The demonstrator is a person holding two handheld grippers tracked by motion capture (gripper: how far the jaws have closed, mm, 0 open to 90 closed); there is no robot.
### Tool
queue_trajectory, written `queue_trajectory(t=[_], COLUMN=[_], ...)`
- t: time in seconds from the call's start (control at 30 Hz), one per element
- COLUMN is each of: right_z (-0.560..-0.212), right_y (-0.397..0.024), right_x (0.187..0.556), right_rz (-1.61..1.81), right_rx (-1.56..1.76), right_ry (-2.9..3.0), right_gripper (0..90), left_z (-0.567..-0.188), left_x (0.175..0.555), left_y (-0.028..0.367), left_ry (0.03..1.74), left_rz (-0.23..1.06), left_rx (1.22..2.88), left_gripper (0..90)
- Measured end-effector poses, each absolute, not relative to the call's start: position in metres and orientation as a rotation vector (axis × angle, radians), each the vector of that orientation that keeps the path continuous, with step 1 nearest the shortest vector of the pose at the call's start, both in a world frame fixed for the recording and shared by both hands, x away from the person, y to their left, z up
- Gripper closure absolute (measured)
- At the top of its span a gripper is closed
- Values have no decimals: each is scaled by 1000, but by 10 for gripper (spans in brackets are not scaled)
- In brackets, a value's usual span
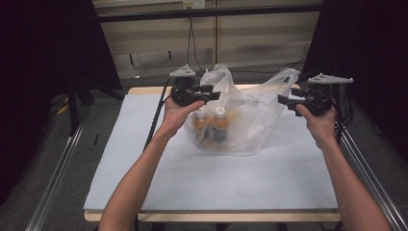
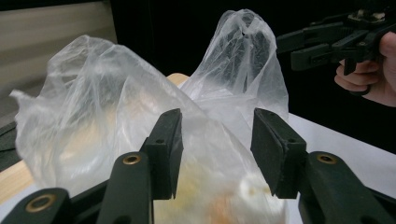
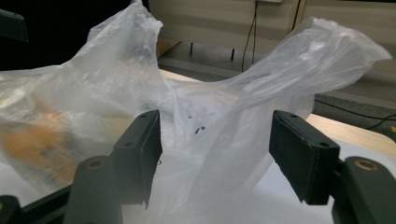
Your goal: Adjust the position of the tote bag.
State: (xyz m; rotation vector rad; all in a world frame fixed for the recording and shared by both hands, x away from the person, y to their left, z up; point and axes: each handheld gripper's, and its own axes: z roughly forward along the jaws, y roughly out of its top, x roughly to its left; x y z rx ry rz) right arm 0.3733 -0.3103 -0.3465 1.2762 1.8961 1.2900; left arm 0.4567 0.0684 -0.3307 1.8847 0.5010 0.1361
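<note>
On table [image 1: 288, 183]: clear bag [image 1: 250, 120] with bottles [image 1: 214, 122]. Left gripper [image 1: 214, 95] and right gripper [image 1: 284, 100] flank it, jaws wide, holding nothing.

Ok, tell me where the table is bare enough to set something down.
Free: the wide strip of white table between the plastic bag and the near edge, though both forearms cross it, and the patch left of the left arm. Crowded: the far middle, where the bag holds bottles and the left tongs and right tongs flank it, open.
</note>
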Motion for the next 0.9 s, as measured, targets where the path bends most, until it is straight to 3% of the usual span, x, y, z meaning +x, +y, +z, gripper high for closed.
queue_trajectory(t=[0.3,0.7,0.8,0.9], right_z=[-345,-347,-348,-350], right_y=[-311,-303,-301,-300], right_x=[390,403,405,406], right_rz=[1254,1312,1308,1289], right_rx=[1285,1280,1280,1293], right_ry=[1896,1894,1892,1891], right_gripper=[250,209,209,229], left_z=[-334,-335,-340,-345], left_x=[483,506,509,513], left_y=[41,25,22,21], left_ry=[542,567,561,574], left_rz=[84,123,122,93], left_rx=[1928,2005,2060,2096], left_gripper=[430,336,338,406])
